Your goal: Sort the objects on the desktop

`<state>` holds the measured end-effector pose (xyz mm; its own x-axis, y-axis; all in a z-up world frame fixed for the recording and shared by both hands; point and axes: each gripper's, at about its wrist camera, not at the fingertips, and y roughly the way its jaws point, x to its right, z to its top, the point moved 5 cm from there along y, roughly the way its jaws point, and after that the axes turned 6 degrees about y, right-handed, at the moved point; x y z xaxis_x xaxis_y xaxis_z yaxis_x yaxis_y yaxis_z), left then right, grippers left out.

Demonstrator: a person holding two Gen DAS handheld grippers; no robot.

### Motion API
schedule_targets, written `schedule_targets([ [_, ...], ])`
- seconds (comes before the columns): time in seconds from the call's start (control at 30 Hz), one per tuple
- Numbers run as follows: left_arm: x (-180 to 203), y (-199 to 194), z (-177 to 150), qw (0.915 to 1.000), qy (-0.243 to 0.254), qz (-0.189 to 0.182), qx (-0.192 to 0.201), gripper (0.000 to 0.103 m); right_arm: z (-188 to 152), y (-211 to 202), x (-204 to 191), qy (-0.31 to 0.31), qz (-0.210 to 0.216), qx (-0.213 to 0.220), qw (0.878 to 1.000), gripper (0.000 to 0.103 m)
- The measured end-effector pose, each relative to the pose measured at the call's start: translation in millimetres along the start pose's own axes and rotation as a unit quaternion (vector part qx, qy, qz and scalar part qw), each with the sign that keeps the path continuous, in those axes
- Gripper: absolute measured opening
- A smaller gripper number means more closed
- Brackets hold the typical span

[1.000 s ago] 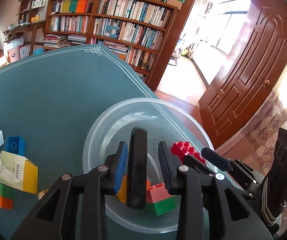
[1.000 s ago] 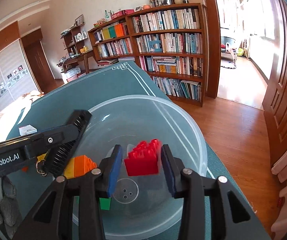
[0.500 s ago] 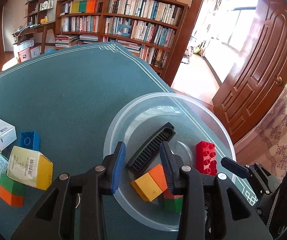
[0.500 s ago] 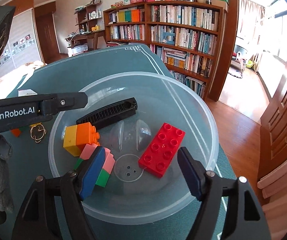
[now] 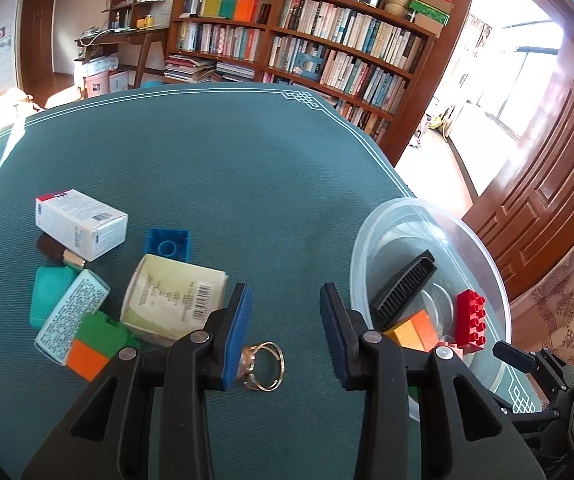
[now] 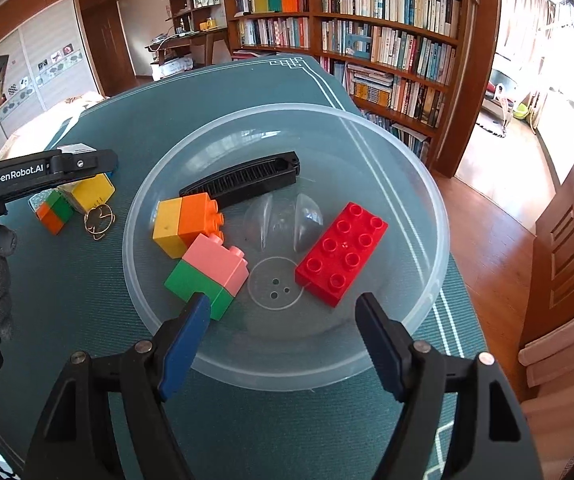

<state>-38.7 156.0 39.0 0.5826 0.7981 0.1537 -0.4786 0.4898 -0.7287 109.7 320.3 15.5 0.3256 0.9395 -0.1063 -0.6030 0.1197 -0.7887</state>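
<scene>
A clear plastic bowl [image 6: 419, 184] on the green table holds a black comb [image 6: 243, 178], a red brick [image 6: 343, 252], a yellow-orange brick [image 6: 183, 222] and a pink-green brick [image 6: 207, 270]. My right gripper [image 6: 283, 332] is open and empty above the bowl's near rim. My left gripper [image 5: 285, 332] is open and empty over the table left of the bowl [image 5: 371, 236], beside gold rings [image 5: 265, 366]. A blue brick [image 5: 167, 244], a green-orange brick [image 5: 93, 342], a yellow-sided box [image 5: 175, 296] and a white box [image 5: 81, 224] lie left.
A teal case [image 5: 49, 294], a printed box [image 5: 73, 316] and a brown tube [image 5: 55, 252] lie in the left cluster. The table's right edge [image 5: 387, 164] drops off toward a bookshelf [image 5: 307, 56] and a doorway. The left gripper's arm [image 6: 39, 172] shows in the right wrist view.
The left gripper let go of the black comb into the bowl and moved left over the table. The right gripper dropped the red brick into the bowl, opened wide and drew back.
</scene>
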Motion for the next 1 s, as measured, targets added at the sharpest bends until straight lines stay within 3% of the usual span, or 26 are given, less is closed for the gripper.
schedule_targets([
  [0.2, -18, -11, 1, 0.9999, -0.001, 0.0, 0.015, 0.039, -3, -5, -7, 0.007, -0.018, 0.018, 1.0, 0.078],
  [0.37, -18, -23, 5, 0.9989, 0.005, 0.004, 0.046, 0.039, 4, -21, -10, 0.036, 0.004, 0.057, 0.998, 0.078],
  [0.4, -19, -25, 6, 0.9986, 0.007, 0.003, 0.053, 0.041, 5, -25, -13, 0.04, 0.011, 0.066, 0.997, 0.078],
  [0.5, -22, -28, 8, 0.9978, 0.009, 0.014, 0.064, 0.06, 10, -31, -26, 0.046, 0.042, 0.083, 0.995, 0.078],
  [0.57, -28, -26, 8, 0.9977, 0.005, 0.024, 0.063, 0.062, 12, -32, -39, 0.04, 0.061, 0.09, 0.993, 0.078],
  [0.77, -42, -7, 0, 0.9987, -0.003, 0.038, 0.033, 0.068, 9, -25, -85, 0.014, 0.112, 0.077, 0.991, 0.078],
  [0.83, -43, -5, -1, 0.9982, 0.006, 0.047, 0.036, 0.075, 6, -22, -96, 0.011, 0.129, 0.068, 0.989, 0.078],
  [1.0, -46, 5, -2, 0.998, 0.018, 0.053, 0.03, 0.076, -2, -10, -120, 0.007, 0.168, 0.04, 0.985, 0.078],
])
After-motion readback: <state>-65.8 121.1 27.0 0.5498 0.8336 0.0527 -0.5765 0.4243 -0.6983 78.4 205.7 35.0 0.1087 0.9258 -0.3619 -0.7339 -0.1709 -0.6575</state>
